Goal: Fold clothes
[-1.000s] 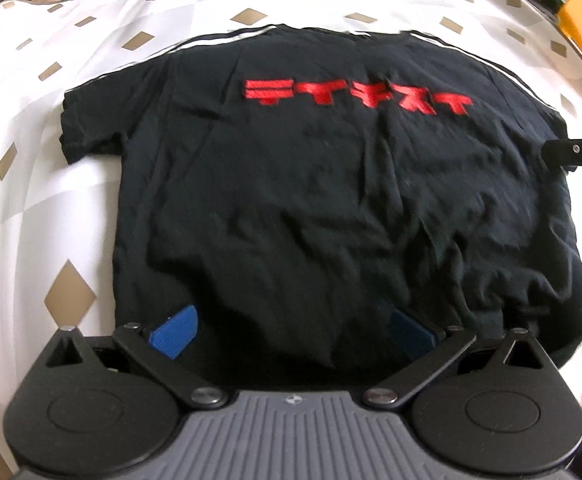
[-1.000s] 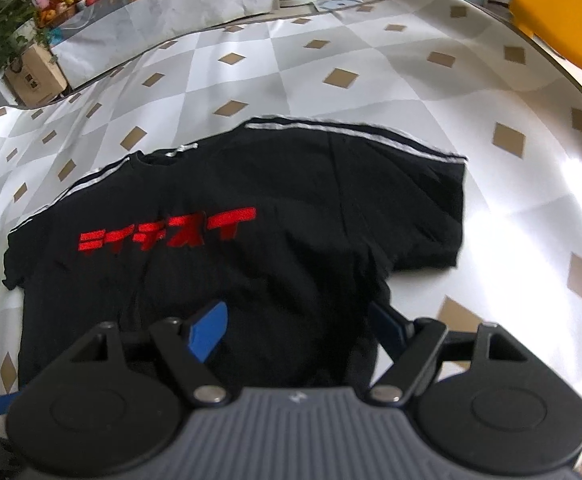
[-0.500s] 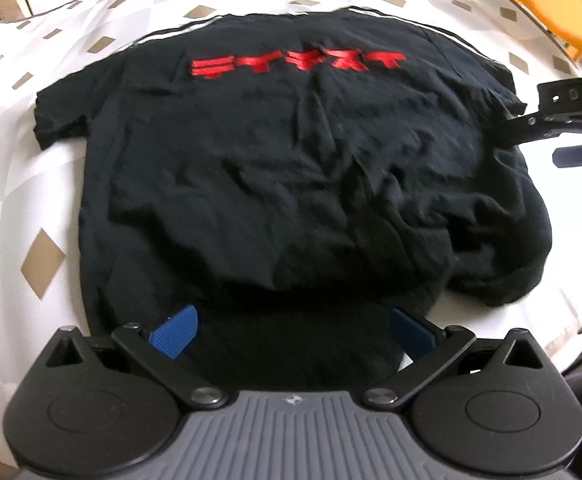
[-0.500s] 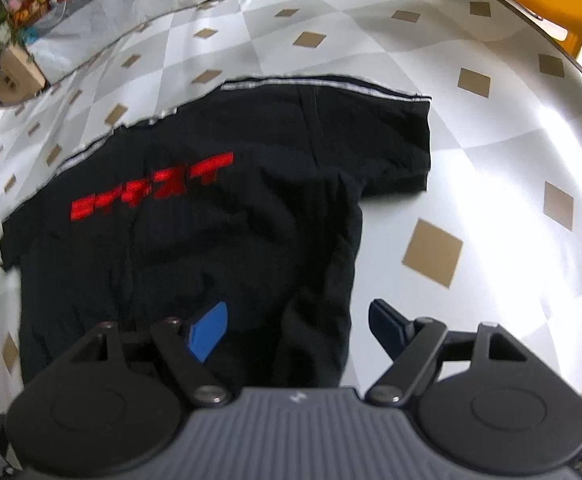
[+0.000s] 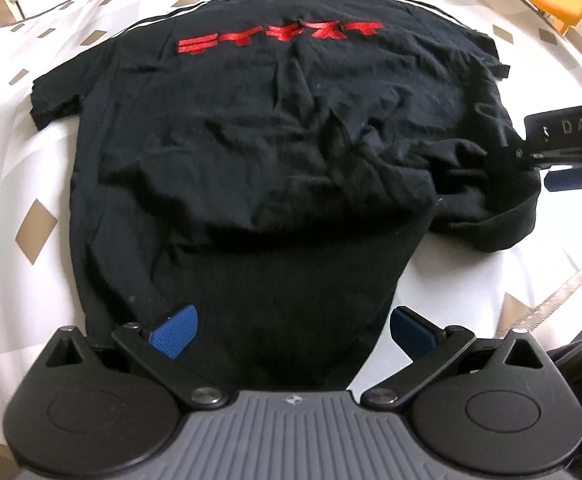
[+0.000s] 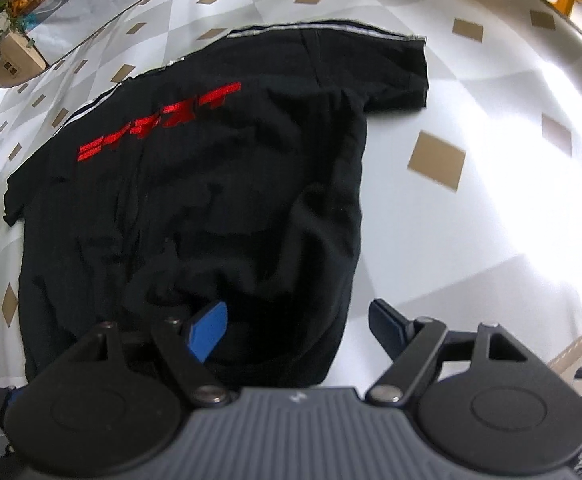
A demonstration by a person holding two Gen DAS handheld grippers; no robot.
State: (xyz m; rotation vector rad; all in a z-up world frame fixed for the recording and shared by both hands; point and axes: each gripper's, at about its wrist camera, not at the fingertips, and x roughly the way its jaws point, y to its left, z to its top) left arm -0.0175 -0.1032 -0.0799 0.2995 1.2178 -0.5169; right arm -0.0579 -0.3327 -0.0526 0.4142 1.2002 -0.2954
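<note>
on patterned cloth, black t-shirt, red lettering, rumpled lower hem

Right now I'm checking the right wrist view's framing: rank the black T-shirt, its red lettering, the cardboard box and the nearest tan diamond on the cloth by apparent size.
1. Black T-shirt
2. Red lettering
3. Tan diamond and cardboard box: look alike; the box is farther off, so unranked.

Red block characters run across the back of the black T-shirt — they look like Japanese katakana, but the blur leaves them unreadable. On the black arm of the right gripper, at the right edge of the left wrist view, stand the white letters "DAS" — cut off by the frame.
</note>
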